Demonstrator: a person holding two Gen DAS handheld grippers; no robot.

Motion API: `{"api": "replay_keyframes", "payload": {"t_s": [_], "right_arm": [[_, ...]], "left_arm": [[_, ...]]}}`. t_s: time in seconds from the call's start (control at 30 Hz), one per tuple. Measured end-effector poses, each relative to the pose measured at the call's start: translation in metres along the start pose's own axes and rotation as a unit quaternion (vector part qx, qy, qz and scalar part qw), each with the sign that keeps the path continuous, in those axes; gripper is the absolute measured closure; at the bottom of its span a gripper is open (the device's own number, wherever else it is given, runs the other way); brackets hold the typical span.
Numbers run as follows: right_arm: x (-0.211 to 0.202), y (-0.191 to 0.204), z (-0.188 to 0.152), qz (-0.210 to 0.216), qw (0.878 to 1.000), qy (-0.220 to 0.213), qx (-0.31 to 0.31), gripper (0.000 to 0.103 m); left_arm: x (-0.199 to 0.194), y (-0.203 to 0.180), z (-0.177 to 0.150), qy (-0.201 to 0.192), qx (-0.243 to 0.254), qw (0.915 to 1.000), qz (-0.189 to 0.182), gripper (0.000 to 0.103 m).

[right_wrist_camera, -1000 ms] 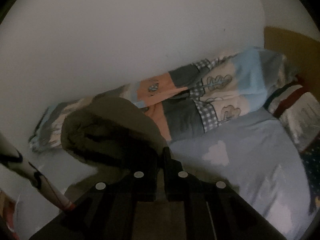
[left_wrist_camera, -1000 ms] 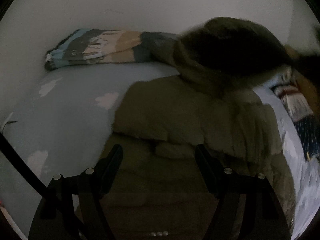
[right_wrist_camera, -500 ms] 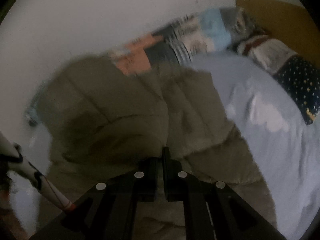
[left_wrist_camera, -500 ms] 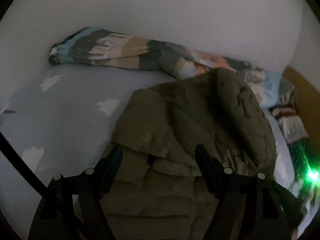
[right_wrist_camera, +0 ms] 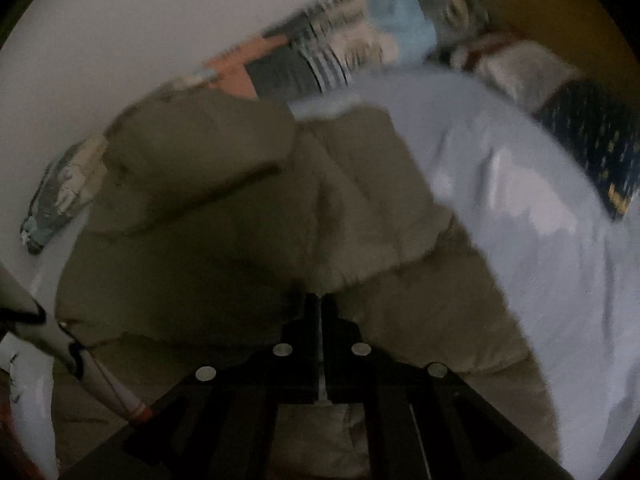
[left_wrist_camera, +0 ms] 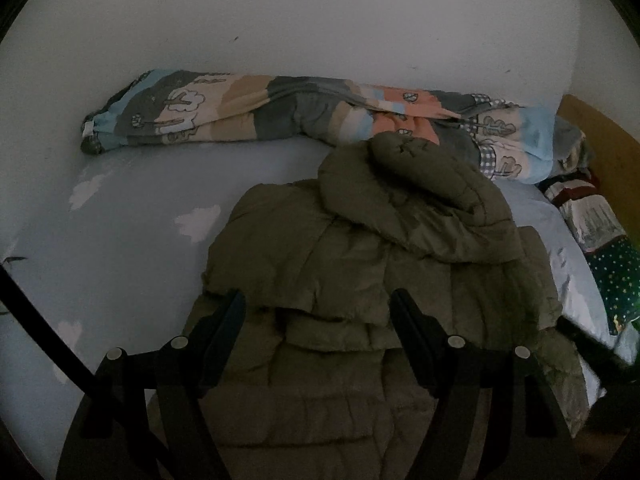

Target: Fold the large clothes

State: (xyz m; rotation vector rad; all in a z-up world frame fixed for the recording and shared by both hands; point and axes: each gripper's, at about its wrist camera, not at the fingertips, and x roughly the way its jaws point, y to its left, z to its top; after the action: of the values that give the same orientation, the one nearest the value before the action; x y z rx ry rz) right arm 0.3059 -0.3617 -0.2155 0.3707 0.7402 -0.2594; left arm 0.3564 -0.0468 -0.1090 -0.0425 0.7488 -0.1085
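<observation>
An olive green puffer jacket (left_wrist_camera: 360,264) lies on the pale blue bed sheet (left_wrist_camera: 132,224), its hood or upper part folded over the body toward the far right. My left gripper (left_wrist_camera: 318,308) is open and empty, hovering over the jacket's near part. In the right wrist view the jacket (right_wrist_camera: 248,216) fills the middle, blurred by motion. My right gripper (right_wrist_camera: 321,300) has its fingers together at a fold of the jacket; the blur hides whether fabric is pinched.
A rolled patchwork quilt (left_wrist_camera: 304,120) lies along the white wall at the back. Pillows (left_wrist_camera: 600,240) and a wooden headboard (left_wrist_camera: 600,148) are at the right. A white sleeve (right_wrist_camera: 60,364) shows at the left of the right wrist view.
The right gripper has swung the jacket's upper part down from the air onto its body and pulled back toward the near edge. The left gripper has stayed open over the jacket.
</observation>
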Motion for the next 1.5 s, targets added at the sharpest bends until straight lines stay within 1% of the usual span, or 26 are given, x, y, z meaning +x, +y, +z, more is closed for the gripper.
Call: {"api": "replay_keyframes", "payload": {"t_s": [0.07,0.13,0.2,0.33,0.4,0.43,0.47,0.5,0.53,0.67,0.7,0.73,0.77,0.8,0.9,0.93,1.03,1.1,1.17,1.23,1.3,1.37,1.4,1.43,1.47,1.5], "right_arm": [[-0.016,0.006,0.004,0.008,1.0,-0.028,-0.007,0.101],[-0.026,0.01,0.008,0.028,0.999,-0.045,-0.009,0.101],[-0.033,0.015,0.012,0.037,0.998,-0.055,-0.013,0.1],[-0.038,0.036,0.028,0.057,0.996,-0.064,-0.029,0.098],[-0.041,0.051,0.039,0.069,0.994,-0.07,-0.042,0.093],[-0.039,0.06,0.048,0.075,0.993,-0.073,-0.049,0.085],[-0.037,0.064,0.054,0.078,0.993,-0.075,-0.051,0.074],[-0.034,0.072,0.064,0.083,0.992,-0.079,-0.052,0.069],[-0.028,0.079,0.075,0.087,0.991,-0.083,-0.054,0.061],[0.007,0.105,0.11,0.082,0.991,-0.083,-0.071,0.06],[0.019,0.111,0.116,0.087,0.991,-0.075,-0.072,0.06],[0.034,0.115,0.12,0.079,0.992,-0.066,-0.075,0.06],[0.047,0.119,0.12,0.066,0.993,-0.06,-0.08,0.06],[0.068,0.123,0.118,0.05,0.994,-0.037,-0.09,0.06],[0.109,0.12,0.101,0.047,0.995,0.034,-0.081,0.06],[0.115,0.117,0.094,0.045,0.995,0.044,-0.079,0.06],[0.12,0.111,0.073,0.046,0.993,0.04,-0.098,0.06],[0.12,0.108,0.065,0.049,0.992,0.036,-0.111,0.06],[0.119,0.102,0.061,0.063,0.992,0.034,-0.108,0.06],[0.118,0.094,0.061,0.077,0.991,0.033,-0.102,0.06],[0.117,0.091,0.06,0.087,0.991,0.031,-0.1,0.06],[0.116,0.089,0.058,0.094,0.99,0.027,-0.101,0.06],[0.115,0.089,0.058,0.095,0.99,0.027,-0.103,0.06],[0.115,0.089,0.057,0.098,0.989,0.027,-0.107,0.06],[0.114,0.089,0.057,0.1,0.988,0.029,-0.111,0.06],[0.113,0.088,0.057,0.104,0.987,0.031,-0.115,0.06]], "left_arm": [[-0.001,-0.003,-0.002,0.0,0.002,1.0,0.002,0.029],[-0.001,-0.004,-0.001,-0.002,0.008,1.0,0.005,0.029],[0.001,-0.003,0.0,0.0,0.011,0.9999,0.009,0.029],[0.003,0.004,0.0,0.007,-0.004,0.9999,0.009,0.029],[0.006,0.008,0.0,0.014,-0.01,0.9998,0.009,0.029],[0.007,0.009,0.001,0.017,-0.011,0.9998,0.008,0.029],[0.008,0.01,0.001,0.02,-0.013,0.9997,0.008,0.029],[0.009,0.011,0.002,0.022,-0.015,0.9996,0.01,0.029],[0.01,0.013,0.002,0.023,-0.015,0.9996,0.009,0.029],[0.016,0.018,0.003,0.034,-0.02,0.9992,0.011,0.029],[0.018,0.019,0.003,0.036,-0.02,0.9991,0.011,0.029],[0.02,0.021,0.004,0.04,-0.02,0.999,0.011,0.029],[0.022,0.023,0.005,0.041,-0.02,0.9989,0.01,0.029],[0.024,0.025,0.007,0.042,-0.02,0.9989,0.01,0.029],[0.03,0.03,0.012,0.043,-0.018,0.9988,0.016,0.029],[0.033,0.031,0.014,0.045,-0.018,0.9987,0.016,0.029],[0.044,0.033,0.027,0.039,-0.019,0.9989,0.019,0.029],[0.056,0.028,0.044,0.036,-0.012,0.9992,0.012,0.029],[0.071,0.014,0.061,0.027,0.0,0.9996,0.008,0.029],[0.093,-0.002,0.072,0.03,0.019,0.9994,-0.002,0.029],[0.12,-0.019,0.078,0.047,0.043,0.998,-0.002,0.029],[0.145,-0.028,0.077,0.071,0.071,0.9948,0.013,0.029],[0.169,-0.029,0.07,0.104,0.09,0.9899,0.034,0.029],[0.18,-0.027,0.065,0.122,0.094,0.9873,0.039,0.026],[0.189,-0.023,0.058,0.135,0.09,0.9862,0.032,0.026],[0.192,-0.018,0.052,0.129,0.084,0.9879,0.02,0.026]]}}
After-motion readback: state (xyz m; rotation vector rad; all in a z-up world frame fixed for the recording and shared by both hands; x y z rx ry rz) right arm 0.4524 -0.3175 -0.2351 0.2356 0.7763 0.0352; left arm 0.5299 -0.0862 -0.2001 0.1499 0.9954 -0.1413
